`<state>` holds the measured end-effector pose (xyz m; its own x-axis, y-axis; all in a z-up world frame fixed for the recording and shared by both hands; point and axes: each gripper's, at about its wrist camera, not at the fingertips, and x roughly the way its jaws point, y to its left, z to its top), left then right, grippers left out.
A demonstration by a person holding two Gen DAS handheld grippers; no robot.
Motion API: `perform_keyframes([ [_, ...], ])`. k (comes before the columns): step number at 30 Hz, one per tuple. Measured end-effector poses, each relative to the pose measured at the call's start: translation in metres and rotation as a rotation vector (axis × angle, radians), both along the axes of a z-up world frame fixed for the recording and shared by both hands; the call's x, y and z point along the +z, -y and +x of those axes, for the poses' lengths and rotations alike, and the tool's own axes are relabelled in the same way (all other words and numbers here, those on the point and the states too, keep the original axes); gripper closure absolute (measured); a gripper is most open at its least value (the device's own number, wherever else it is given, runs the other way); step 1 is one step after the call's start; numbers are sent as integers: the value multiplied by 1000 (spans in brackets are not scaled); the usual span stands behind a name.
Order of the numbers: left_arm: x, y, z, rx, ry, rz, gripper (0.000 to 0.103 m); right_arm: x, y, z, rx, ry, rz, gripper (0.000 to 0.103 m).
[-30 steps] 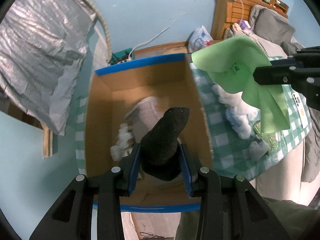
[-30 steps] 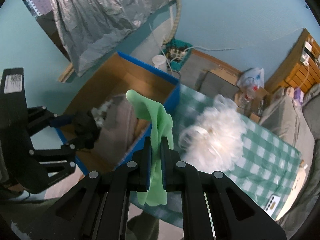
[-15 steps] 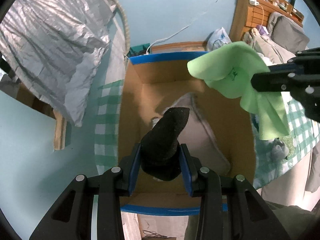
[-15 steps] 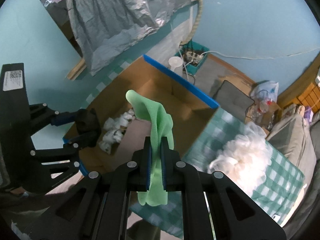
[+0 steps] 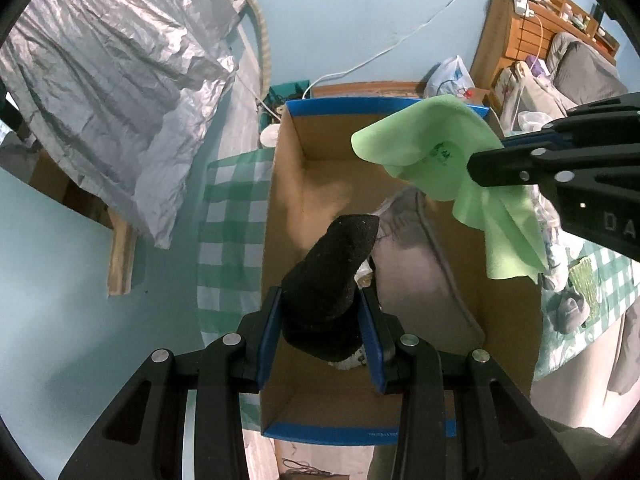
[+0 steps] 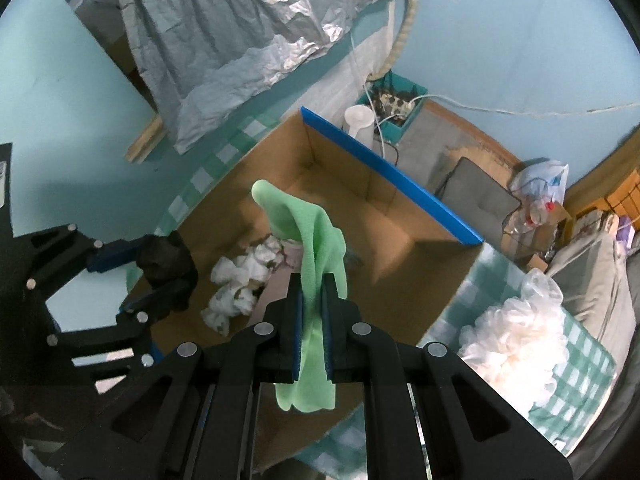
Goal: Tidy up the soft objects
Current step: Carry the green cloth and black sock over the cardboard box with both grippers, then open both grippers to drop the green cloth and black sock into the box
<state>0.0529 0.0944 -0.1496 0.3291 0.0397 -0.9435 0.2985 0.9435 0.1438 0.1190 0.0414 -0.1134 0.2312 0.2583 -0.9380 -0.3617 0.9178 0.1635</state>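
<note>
Left gripper (image 5: 323, 328): clamped on a black sock (image 5: 330, 280), its tip sticking up past the pads.
Right gripper (image 6: 313, 332): pinched tight on a green cloth (image 6: 308, 240), which hung out either side.
Box (image 5: 280, 184): open, below both grippers.
In box: grey cloth (image 5: 416, 272) right, white wads (image 6: 240, 280) left.

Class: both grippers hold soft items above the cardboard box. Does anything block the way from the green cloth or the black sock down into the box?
Nothing visible does. The green cloth and black sock hang over the open cardboard box; only soft items already dropped lie on its floor.
</note>
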Motion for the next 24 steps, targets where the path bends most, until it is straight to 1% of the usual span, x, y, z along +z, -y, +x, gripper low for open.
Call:
perform_keyframes([
  [3, -2, -3, 4, 6, -5, 0, 64, -4, -1, 4, -15, -7, -5, 95],
  [5, -4, -4, 7, 14, -4, 5, 63, -4, -2, 6, -23, 2, -12, 92],
  [7, -4, -6, 7, 22, 0, 9, 62, -2, -1, 7, -31, 9, -18, 76],
  [9, -4, -7, 8, 27, -4, 6, 55, 0, 1, 6, -40, 22, -20, 69],
  [11, -3, -9, 8, 34, 7, 3, 43, 2, 3, 6, -46, 29, -20, 62],
  [12, -2, -9, 8, 36, 10, 5, 42, 2, 4, 6, -52, 30, -23, 59],
  [17, 3, -9, 7, 35, 7, -9, 41, 5, 12, 3, -71, 30, -24, 58],
  [19, 5, -8, 7, 35, 7, -15, 41, 6, 16, -1, -73, 30, -30, 54],
  [24, 12, -6, 4, 30, 13, -29, 38, 6, 24, -11, -81, 29, -40, 52],
])
